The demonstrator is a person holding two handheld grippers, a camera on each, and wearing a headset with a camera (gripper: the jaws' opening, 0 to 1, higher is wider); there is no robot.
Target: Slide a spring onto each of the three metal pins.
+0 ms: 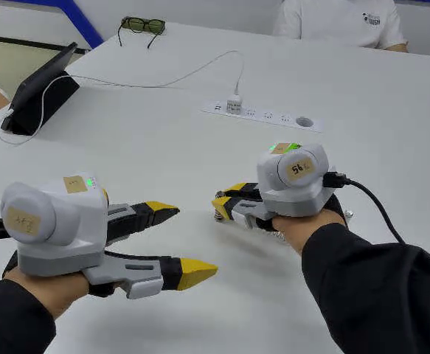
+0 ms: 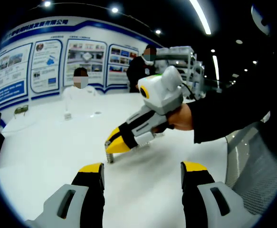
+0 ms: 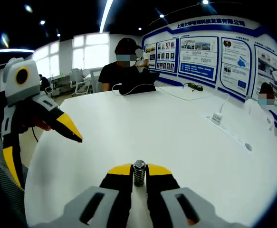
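The right gripper (image 1: 222, 206) has its jaws pinched onto a spring (image 3: 139, 175) standing upright on the white table (image 1: 163, 133) (any pin inside is hidden); the left gripper (image 1: 192, 242) hovers nearby, jaws wide apart, holding nothing

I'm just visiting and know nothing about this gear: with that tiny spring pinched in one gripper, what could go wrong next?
1. The right gripper pinches the spring with only its yellow tips; a small twist might let it pop free.
2. The left gripper hangs open, apart from it, so nothing would steady or catch the spring on the smooth white table.
3. The black cable trailing from the right gripper could tug the hand.
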